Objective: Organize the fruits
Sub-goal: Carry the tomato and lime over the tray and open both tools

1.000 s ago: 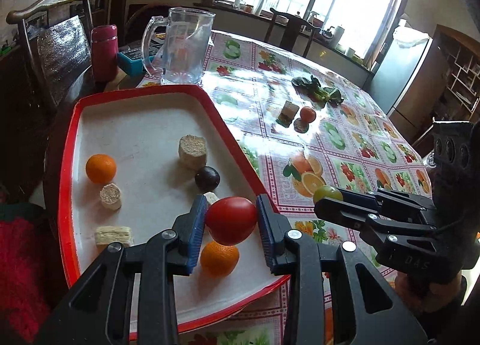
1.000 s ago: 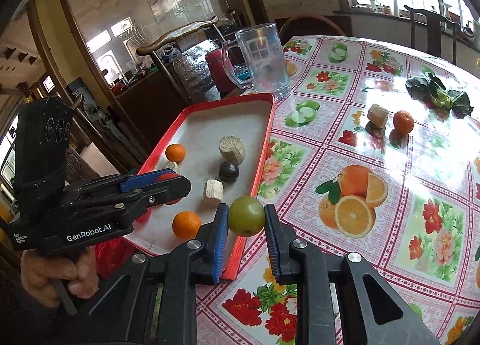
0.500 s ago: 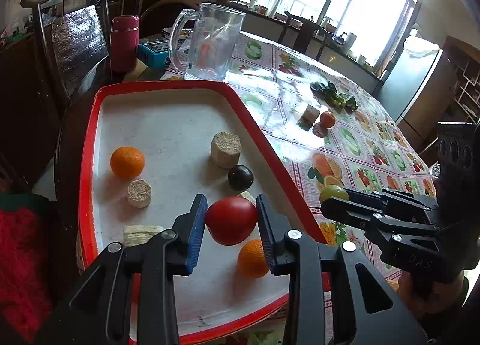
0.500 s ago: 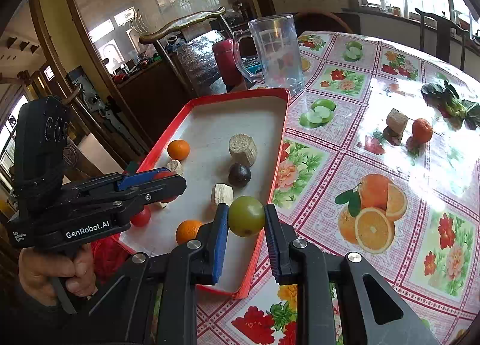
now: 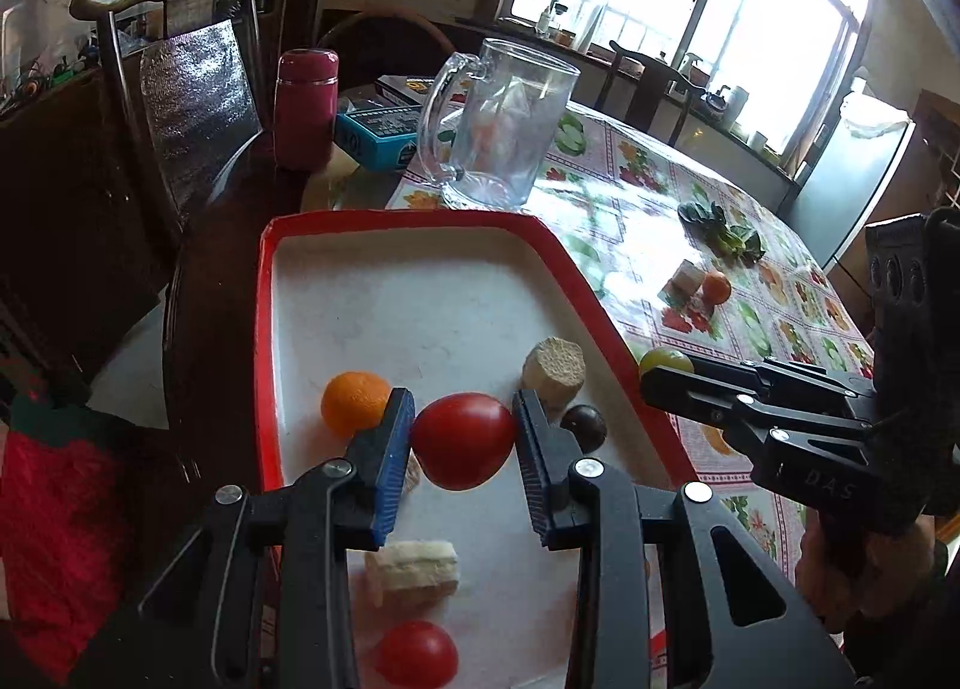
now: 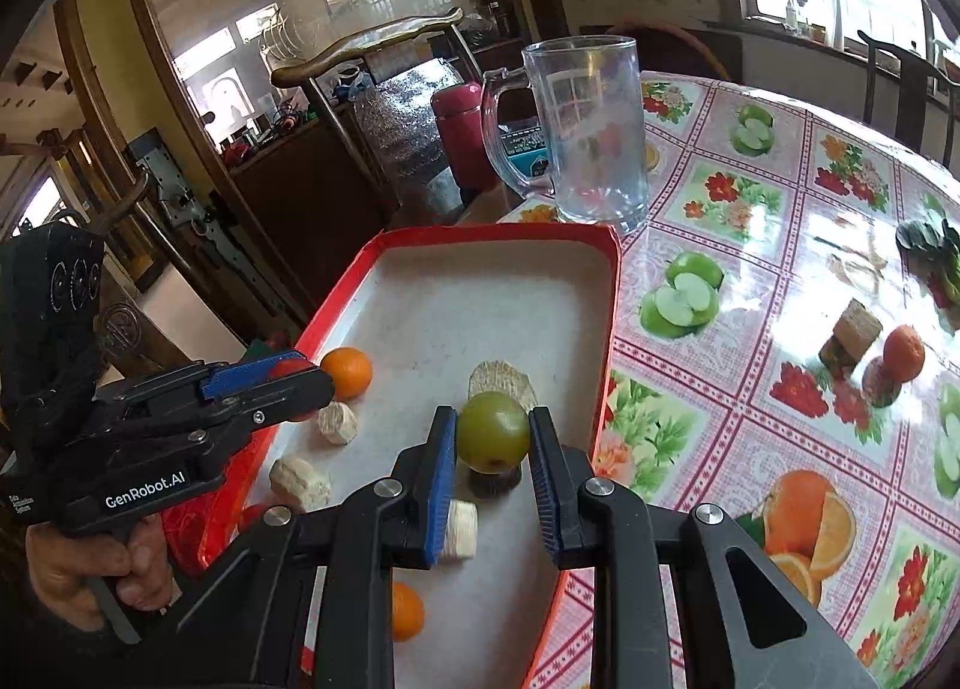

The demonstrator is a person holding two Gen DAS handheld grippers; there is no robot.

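Two fruits are in hand at once: the left gripper (image 5: 463, 449) has its blue pads closed snugly on a red tomato (image 5: 463, 440), and the right gripper (image 6: 492, 452) pinches a green fruit (image 6: 493, 431) the same way, both held above the white floor of the red-rimmed tray (image 5: 267, 365). To set them down well, I'd lower each until it nearly touches a bare patch, away from the pale chunks, and open slowly so the round fruit settles without rolling; the two grippers sit near each other, so releasing one at a time seems safer. Counting in the tray: two oranges, one by the left rim (image 5: 355, 402) and one near the front (image 6: 407, 611); one loose red tomato (image 5: 415, 653); one dark round fruit (image 5: 583, 426); and, as far as the grippers allow, four pale chunks, the biggest a ridged one (image 5: 553, 372). Out on the flowered tablecloth (image 6: 744, 209) wait one more orange (image 6: 905, 352), one brown block (image 6: 851, 336) and some leafy greens (image 5: 723, 230); a small reddish thing beside them is too unclear to name. One glass mug (image 6: 591, 131) stands behind the tray.
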